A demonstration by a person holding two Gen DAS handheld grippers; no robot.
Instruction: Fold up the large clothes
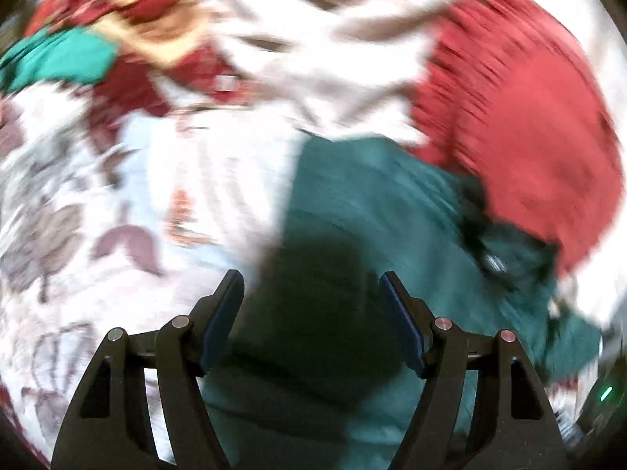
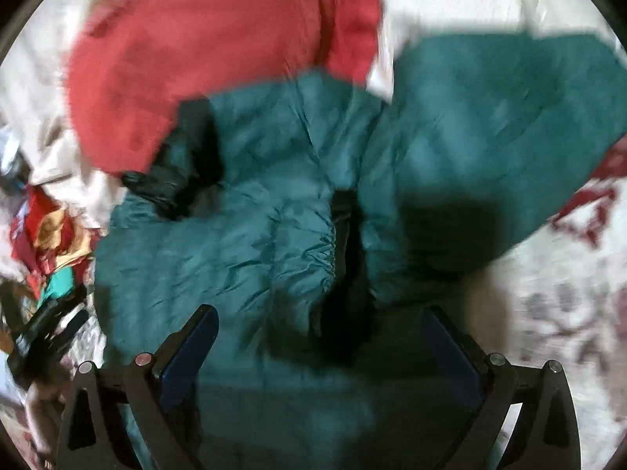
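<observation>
A teal padded jacket (image 2: 274, 215) lies spread on a white floral bed sheet (image 2: 568, 313), its black lining (image 2: 347, 274) showing along the opening. Part of a red garment (image 2: 215, 39) lies over the jacket's far left. My right gripper (image 2: 318, 310) hangs open just above the jacket's near part, nothing between its fingers. In the left wrist view, the same teal jacket (image 1: 372, 203) fills the lower right and the red garment (image 1: 529, 117) sits beyond it. My left gripper (image 1: 310, 275) is open over the jacket's left edge, holding nothing. Both views are blurred.
A heap of red, gold and turquoise clothes (image 1: 137, 19) lies at the far left on the floral sheet (image 1: 117, 196); it also shows as a colourful heap (image 2: 47, 235) at the left edge. A dark object (image 2: 47, 333) sits below that heap. Pale bedding (image 1: 313, 39) lies beyond.
</observation>
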